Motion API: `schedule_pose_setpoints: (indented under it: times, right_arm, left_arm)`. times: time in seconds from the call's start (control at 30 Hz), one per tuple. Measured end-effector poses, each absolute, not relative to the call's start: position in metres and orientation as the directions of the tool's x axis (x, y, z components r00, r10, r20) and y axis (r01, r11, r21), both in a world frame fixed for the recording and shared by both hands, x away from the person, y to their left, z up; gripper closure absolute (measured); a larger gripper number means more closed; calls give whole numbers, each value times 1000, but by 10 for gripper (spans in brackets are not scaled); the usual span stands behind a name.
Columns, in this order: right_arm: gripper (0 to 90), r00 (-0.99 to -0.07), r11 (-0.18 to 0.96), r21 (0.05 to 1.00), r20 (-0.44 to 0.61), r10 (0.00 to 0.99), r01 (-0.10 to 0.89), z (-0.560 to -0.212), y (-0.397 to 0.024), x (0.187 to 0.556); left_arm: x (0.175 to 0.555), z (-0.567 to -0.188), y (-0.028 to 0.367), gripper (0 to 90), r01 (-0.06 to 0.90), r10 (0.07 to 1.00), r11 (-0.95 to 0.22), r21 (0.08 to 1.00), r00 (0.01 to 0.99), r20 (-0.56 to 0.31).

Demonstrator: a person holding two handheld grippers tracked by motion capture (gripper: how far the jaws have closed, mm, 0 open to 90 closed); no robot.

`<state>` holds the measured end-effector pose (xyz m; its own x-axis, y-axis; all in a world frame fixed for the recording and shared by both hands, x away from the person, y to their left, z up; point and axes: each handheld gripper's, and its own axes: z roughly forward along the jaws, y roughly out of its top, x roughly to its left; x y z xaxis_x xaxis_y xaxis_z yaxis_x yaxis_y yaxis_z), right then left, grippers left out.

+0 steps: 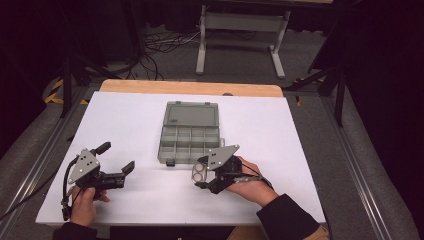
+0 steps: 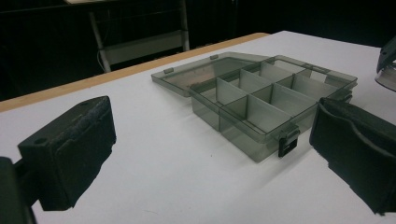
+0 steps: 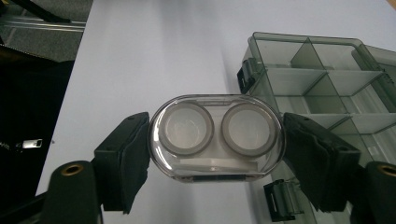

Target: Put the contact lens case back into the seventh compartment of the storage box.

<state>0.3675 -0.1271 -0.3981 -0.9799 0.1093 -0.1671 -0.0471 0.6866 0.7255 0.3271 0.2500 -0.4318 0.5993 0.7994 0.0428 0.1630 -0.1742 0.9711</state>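
Note:
A grey see-through compartment box (image 1: 189, 137) lies open in the middle of the white table, lid flat behind it. The box (image 2: 266, 105) has several bare compartments and a dark latch on its front. My right gripper (image 1: 199, 175) hovers just in front of the box, shut on a clear oval contact lens case (image 1: 199, 172). In the right gripper view the case (image 3: 215, 135) sits pinched end to end between the two black pads (image 3: 128, 154), with the box (image 3: 322, 79) to its right. My left gripper (image 1: 118, 157) rests at the left with its jaws wide and nothing between them.
The white table top (image 1: 130, 120) has a wooden strip along its far edge (image 1: 190, 88). Beyond it stand a metal frame's legs (image 1: 240, 35) and floor cables. A person's dark sleeve (image 1: 290, 217) comes in at the bottom right.

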Motion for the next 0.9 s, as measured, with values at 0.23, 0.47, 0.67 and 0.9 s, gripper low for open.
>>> schedule_pose_setpoints:
  times: [0.23, 0.47, 0.67, 0.9]
  right_arm:
    - [263, -977, 698, 714, -185, 111, -56, -392, -125, 374]
    - [263, -972, 698, 714, -202, 122, -61, -384, -124, 383]
    - [263, -967, 692, 719, -216, 132, -66, -377, -124, 390]
    - [263, -963, 700, 711, -230, 142, -67, -372, -123, 399]
  left_arm:
    - [327, -432, 250, 13, 162, 800, -173, 971, 599, 43]
    - [327, -432, 250, 13, 163, 798, -175, 971, 601, 43]
    - [327, -432, 250, 13, 164, 799, -174, 971, 600, 42]
    - [327, -432, 250, 13, 163, 798, -175, 971, 601, 43]
